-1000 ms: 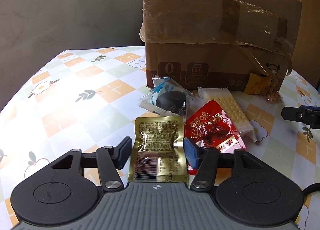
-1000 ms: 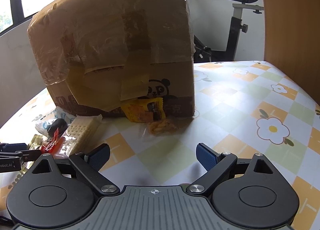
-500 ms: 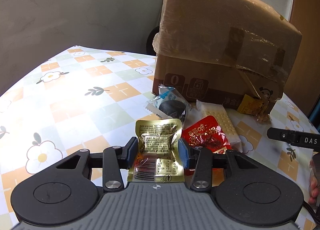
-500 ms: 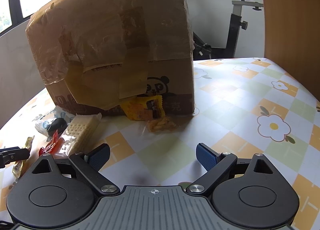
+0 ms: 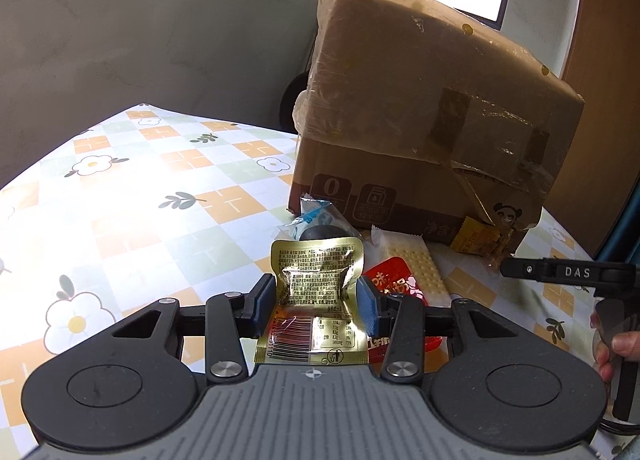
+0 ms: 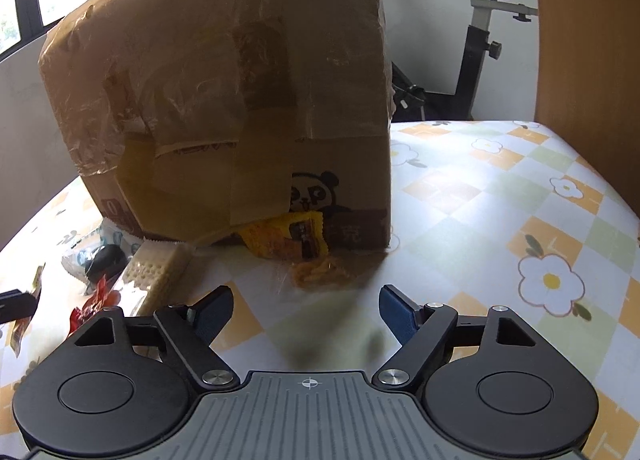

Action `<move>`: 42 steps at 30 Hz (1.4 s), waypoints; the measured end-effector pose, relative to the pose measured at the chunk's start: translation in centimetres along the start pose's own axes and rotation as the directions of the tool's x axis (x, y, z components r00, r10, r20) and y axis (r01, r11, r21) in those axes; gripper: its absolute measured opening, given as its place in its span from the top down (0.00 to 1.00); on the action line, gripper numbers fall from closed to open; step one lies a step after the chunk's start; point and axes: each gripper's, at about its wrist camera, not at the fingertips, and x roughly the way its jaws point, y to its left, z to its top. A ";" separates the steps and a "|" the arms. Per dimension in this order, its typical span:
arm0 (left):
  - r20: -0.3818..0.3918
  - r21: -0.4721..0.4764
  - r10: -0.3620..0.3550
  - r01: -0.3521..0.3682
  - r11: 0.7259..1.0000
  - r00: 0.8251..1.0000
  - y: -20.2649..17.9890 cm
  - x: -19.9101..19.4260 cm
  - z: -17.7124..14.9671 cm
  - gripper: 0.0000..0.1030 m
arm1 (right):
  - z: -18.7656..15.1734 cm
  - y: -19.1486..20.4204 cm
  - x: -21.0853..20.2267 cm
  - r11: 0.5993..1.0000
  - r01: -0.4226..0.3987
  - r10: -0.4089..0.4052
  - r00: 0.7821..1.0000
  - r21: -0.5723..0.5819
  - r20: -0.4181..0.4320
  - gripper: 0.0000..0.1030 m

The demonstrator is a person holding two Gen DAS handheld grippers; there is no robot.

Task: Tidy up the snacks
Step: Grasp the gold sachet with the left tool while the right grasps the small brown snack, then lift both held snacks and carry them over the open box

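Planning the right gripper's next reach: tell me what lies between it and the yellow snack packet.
Right wrist view: between the right gripper and yellow packet, bare tablecloth plus a small clear-wrapped orange snack.

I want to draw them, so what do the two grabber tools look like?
Each gripper, left and right, has black linkage arms with silver pivot screws, two round black discs, a ribbed grey body with a crosshair mark, and blue fingertips. White letters "DAS" show on the right one's side.

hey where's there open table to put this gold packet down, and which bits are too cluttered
Bare tablecloth lies left of the cardboard box and the blue-white packet. More lies right of the box, toward the wooden panel. Crowded: the box's front, with the cracker pack, red packet and yellow packet. The left gripper holds the gold packet.
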 end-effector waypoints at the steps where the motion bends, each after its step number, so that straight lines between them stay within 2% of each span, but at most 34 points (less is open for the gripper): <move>1: 0.001 -0.002 -0.001 0.001 1.000 1.000 0.0 0.0 0.0 0.55 | 0.5 0.1 0.4 1.000 0.007 -0.007 1.000 -0.009 0.000 0.25; 8: 0.011 -0.009 -0.012 0.013 1.000 1.000 0.1 -0.5 -0.3 0.55 | 1.6 0.7 4.3 0.994 0.050 -0.057 0.996 -0.099 -0.075 0.26; 9: 0.009 -0.005 -0.015 0.015 1.000 1.000 0.0 -0.5 -0.4 0.55 | 1.4 0.8 4.3 0.993 0.057 -0.064 0.996 -0.107 -0.060 0.27; 11: 0.009 0.001 -0.021 0.021 1.000 1.000 -0.1 -0.6 -0.5 0.55 | 0.9 1.0 4.2 0.989 0.077 -0.083 0.996 -0.129 -0.044 0.34; 13: 0.010 0.002 -0.028 0.027 1.000 1.000 -0.2 -0.7 -0.5 0.55 | 0.5 0.9 3.6 0.990 0.072 -0.077 0.996 -0.123 -0.035 0.48; 17: 0.010 -0.002 -0.035 0.035 0.999 0.999 -0.3 -0.8 -0.6 0.55 | 0.0 0.4 2.2 0.995 0.037 -0.041 0.998 -0.090 -0.044 0.60; 23: 0.003 0.009 -0.050 0.050 0.999 0.999 -0.7 -0.9 -0.9 0.55 | -2.1 0.4 -0.1 0.995 0.018 -0.019 1.000 -0.101 -0.015 0.62; 28: -0.003 0.015 -0.052 0.052 0.999 0.999 -0.9 -0.9 -1.1 0.55 | -3.9 1.5 -1.9 0.984 0.000 0.013 0.997 -0.180 0.073 0.64; 31: -0.006 0.023 -0.053 0.053 0.998 0.999 -1.1 -0.9 -1.1 0.55 | -4.0 2.2 -2.1 0.975 -0.011 0.028 0.997 -0.222 0.071 0.64; 42: -0.013 0.056 -0.059 0.059 0.997 0.998 -1.4 -0.8 -1.2 0.55 | -3.3 0.2 -2.3 0.993 -0.043 0.054 0.993 -0.107 0.101 0.64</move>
